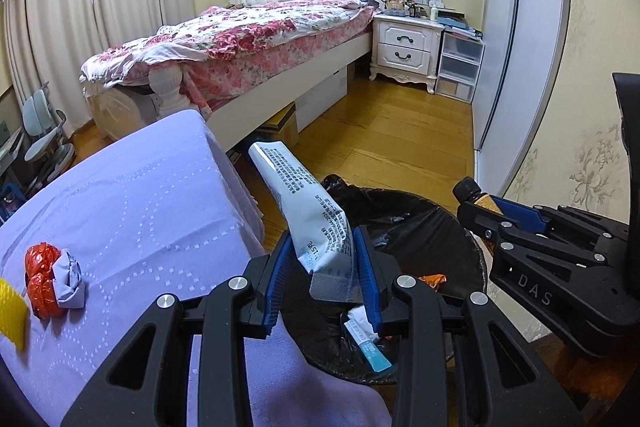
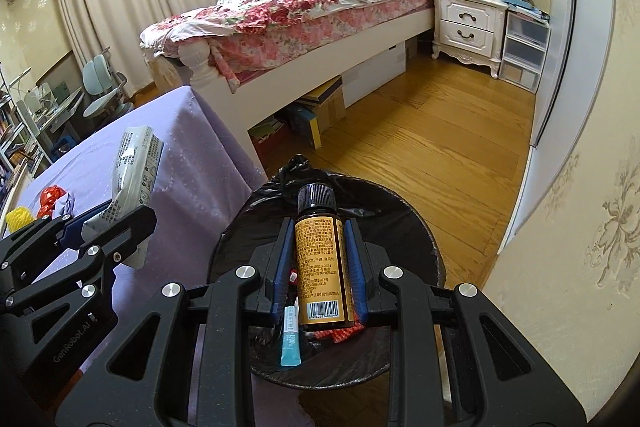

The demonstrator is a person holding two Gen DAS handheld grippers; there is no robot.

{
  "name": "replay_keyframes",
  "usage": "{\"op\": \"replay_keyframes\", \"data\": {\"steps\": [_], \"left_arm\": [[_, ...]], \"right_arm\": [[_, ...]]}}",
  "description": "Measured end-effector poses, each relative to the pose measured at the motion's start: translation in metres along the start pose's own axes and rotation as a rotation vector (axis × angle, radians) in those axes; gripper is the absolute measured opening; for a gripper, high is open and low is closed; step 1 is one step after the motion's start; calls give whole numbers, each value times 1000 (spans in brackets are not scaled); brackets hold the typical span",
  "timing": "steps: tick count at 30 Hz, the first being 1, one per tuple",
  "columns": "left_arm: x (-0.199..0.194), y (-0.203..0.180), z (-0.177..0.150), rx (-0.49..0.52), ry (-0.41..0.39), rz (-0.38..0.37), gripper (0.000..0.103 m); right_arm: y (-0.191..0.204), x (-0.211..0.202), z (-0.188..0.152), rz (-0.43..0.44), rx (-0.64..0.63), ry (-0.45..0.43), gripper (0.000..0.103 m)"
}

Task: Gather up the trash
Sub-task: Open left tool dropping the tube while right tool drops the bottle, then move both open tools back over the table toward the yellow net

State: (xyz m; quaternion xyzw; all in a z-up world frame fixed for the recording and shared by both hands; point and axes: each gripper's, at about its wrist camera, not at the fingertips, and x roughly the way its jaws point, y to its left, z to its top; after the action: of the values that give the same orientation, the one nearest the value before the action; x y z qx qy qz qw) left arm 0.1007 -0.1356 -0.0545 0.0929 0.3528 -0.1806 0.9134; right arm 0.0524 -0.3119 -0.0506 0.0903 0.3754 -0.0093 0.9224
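My left gripper [image 1: 323, 233] grips the lower end of a white printed pouch [image 1: 298, 187] between its blue pads. The pouch stands up tilted, at the corner of the lavender table [image 1: 140, 207], above the near rim of the bin [image 1: 440, 223]. My right gripper [image 2: 318, 223] is shut on a brown bottle [image 2: 320, 267] with a black cap and an orange label. It holds the bottle over the black-bagged bin [image 2: 420, 227]. A red plastic wad [image 1: 40, 279], a crumpled paper ball [image 1: 70, 279] and a yellow foam net [image 1: 12, 311] lie on the table.
A teal-and-white tube [image 2: 290, 339] and an orange wrapper [image 2: 340, 335] lie in the bin. The bin stands on a wooden floor [image 2: 420, 131] between the table and a papered wall [image 2: 560, 227]. Beyond are a bed [image 2: 300, 19], a nightstand [image 2: 468, 23] and drawers [image 2: 524, 51].
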Motion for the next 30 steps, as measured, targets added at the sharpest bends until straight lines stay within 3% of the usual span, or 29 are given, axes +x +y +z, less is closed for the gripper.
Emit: {"op": "replay_keyframes", "data": {"steps": [2, 3, 5, 7, 9, 14, 20, 30], "left_arm": [[-1, 1, -1, -6, -4, 11, 65], [-2, 2, -2, -10, -9, 10, 67], [-2, 2, -3, -10, -6, 15, 69], [-3, 4, -4, -10, -5, 36, 73], [-6, 7, -5, -18, -10, 51, 74], [-16, 17, -8, -36, -22, 95, 75], [-33, 43, -18, -84, -33, 153, 76], [-60, 109, -52, -190, -8, 298, 76]], "right_arm": [[-4, 2, 0, -6, 8, -1, 26], [-4, 2, 0, -8, 9, 0, 28], [-6, 2, -1, -24, 17, -11, 41], [-7, 1, -1, -35, 22, -15, 44], [-7, 1, 1, -43, 29, -17, 45], [-5, -5, 1, -61, 23, -30, 59], [7, -10, 1, -49, 11, -27, 66], [73, -11, -6, 66, -76, 4, 67]]}}
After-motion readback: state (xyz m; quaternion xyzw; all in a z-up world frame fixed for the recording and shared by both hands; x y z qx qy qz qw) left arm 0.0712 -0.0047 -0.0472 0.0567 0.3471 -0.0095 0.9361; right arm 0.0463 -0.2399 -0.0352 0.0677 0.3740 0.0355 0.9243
